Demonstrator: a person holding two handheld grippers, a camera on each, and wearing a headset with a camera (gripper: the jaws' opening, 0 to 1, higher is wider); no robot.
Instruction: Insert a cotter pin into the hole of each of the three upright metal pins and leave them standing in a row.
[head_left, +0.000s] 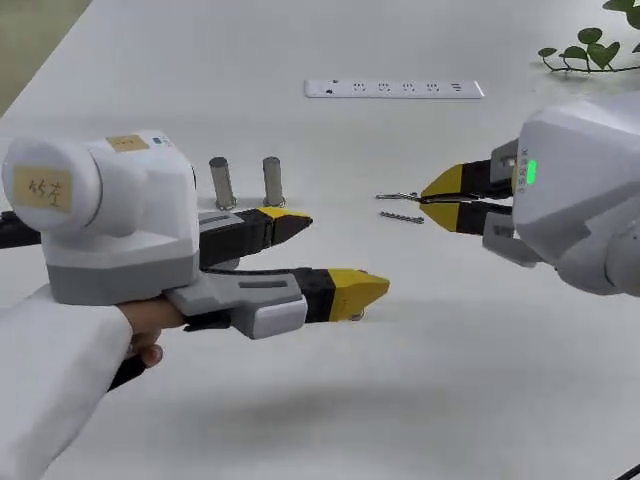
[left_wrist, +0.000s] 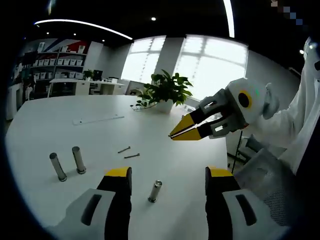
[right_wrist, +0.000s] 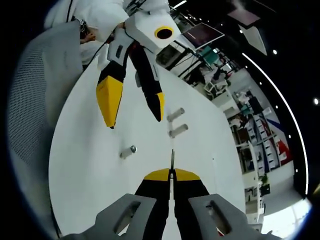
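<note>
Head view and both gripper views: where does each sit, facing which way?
Head view: on the headset, facing forward-down at the white table, a hand, left tongs and right tongs.
Left gripper view: on the left tongs, looking along open jaws at a lone grey metal pin; right tongs and white sleeve beyond.
Right gripper view: on the right tongs, shut on a metal cotter pin, facing left tongs and the other sleeve.
Shared: both gripper views see the lone pin and two upright grey metal pins.
</note>
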